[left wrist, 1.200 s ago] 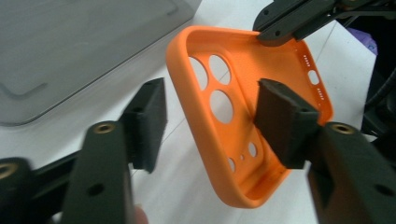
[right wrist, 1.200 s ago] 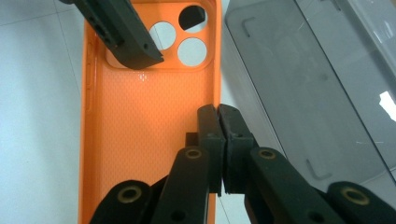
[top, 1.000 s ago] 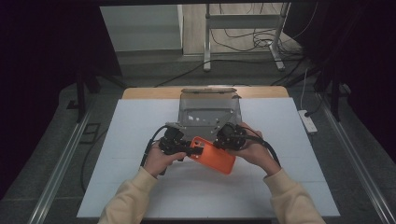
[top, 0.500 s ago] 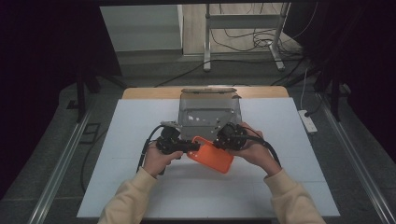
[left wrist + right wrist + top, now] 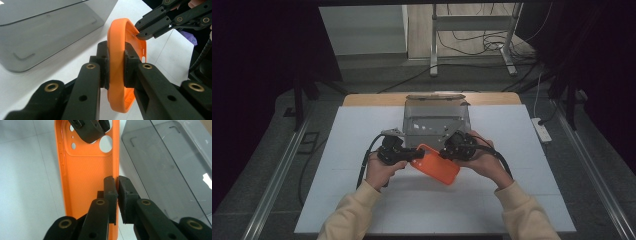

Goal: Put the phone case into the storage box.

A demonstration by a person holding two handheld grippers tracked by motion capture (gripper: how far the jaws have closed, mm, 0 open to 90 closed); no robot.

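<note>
You are holding the phone case above the white board, between the left gripper on its left end and the right gripper on its right side. The left gripper's jaws are closing across the case's end, one jaw on each face. The right gripper's jaws are pinching the case's side wall, the wall nearest the clear box. The box is sitting on the board directly behind the case and both grippers, toward the far edge of the table.
</note>
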